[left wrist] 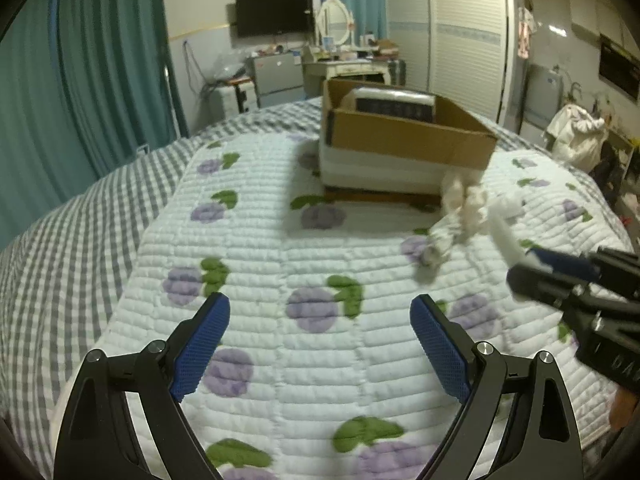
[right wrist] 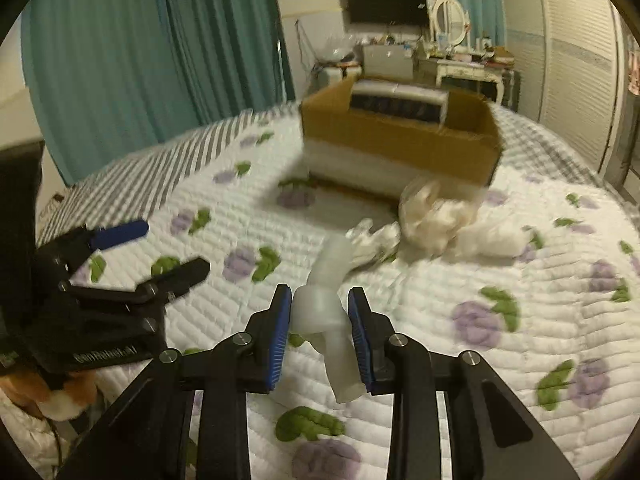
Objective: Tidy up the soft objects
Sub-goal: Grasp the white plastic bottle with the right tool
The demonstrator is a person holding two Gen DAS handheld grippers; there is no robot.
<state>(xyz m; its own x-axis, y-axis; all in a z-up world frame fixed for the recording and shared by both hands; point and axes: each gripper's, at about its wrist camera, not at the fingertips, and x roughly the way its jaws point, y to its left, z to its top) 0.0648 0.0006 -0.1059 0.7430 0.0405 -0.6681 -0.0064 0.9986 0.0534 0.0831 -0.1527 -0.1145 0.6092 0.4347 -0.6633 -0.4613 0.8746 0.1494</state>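
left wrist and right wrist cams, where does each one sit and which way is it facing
Left wrist: rides the left hand-held gripper, facing along its open fingers across the quilt to the cardboard box; the right hand-held gripper enters at right.
Right wrist: rides the right hand-held gripper, shut on a knotted plastic bag, facing the same box; the left hand-held gripper shows at left.
Shared: quilt, box, white soft pile, TV.

A lived-in bedroom: quilted bed [left wrist: 280, 240], teal curtains [left wrist: 100, 80], wall-mounted TV [left wrist: 274, 14], dressing table with oval mirror [left wrist: 334, 20]
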